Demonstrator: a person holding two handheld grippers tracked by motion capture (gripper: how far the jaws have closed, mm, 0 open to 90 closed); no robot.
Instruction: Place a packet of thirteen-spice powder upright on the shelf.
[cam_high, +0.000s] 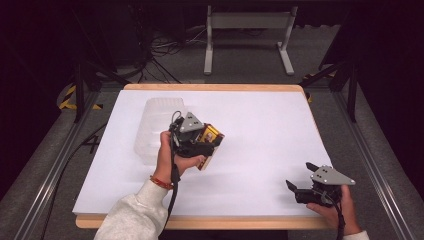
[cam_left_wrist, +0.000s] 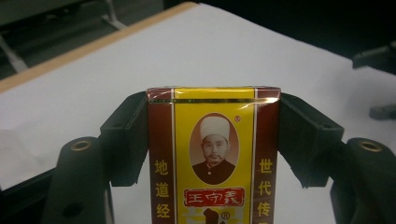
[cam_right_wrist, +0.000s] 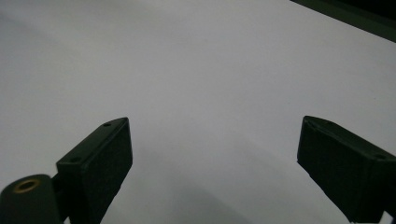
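A yellow and dark red box (cam_left_wrist: 214, 154) with a portrait and Chinese characters sits between my left gripper's (cam_left_wrist: 212, 140) black jaws, which press on both of its sides. From above, that box (cam_high: 209, 136) is lifted off the white table (cam_high: 260, 130), with my left gripper (cam_high: 207, 142) shut on it left of centre. My right gripper (cam_high: 301, 176) rests near the front right corner of the table, its jaws spread wide. Its own camera shows the right gripper (cam_right_wrist: 212, 163) with only bare white surface between its fingers (cam_right_wrist: 100, 158).
A clear plastic container (cam_high: 152, 127) lies on the table just left of my left hand. The wooden table edge (cam_high: 215, 87) runs along the far side. Beyond it stand a metal frame (cam_high: 247, 35) and cables on the floor.
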